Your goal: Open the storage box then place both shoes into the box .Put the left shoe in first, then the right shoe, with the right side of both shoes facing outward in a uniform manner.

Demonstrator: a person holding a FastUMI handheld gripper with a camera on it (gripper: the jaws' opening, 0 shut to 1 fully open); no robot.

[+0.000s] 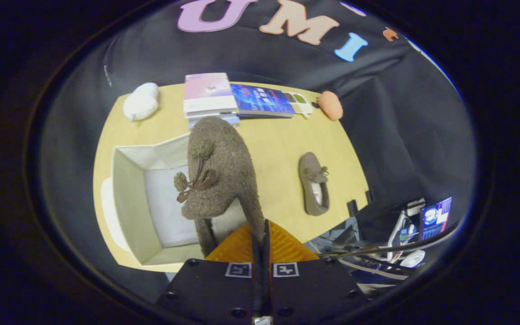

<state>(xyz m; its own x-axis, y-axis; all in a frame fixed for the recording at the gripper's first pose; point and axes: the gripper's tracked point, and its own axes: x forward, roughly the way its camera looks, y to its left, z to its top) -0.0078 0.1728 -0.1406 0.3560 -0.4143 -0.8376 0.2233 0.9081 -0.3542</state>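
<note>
My gripper is shut on the heel rim of a brown fuzzy shoe, which hangs toe-away above the table. The shoe has a pom-pom lace bow on its upper. It hovers over the right wall of an open cream storage box, whose inside shows a pale floor. The second brown shoe lies flat on the wooden table to the right of the held one, apart from the box.
A stack of books and a blue book lie at the table's far edge. A white plush thing sits far left, an orange one far right. Cables and a lit screen lie beyond the table's right side.
</note>
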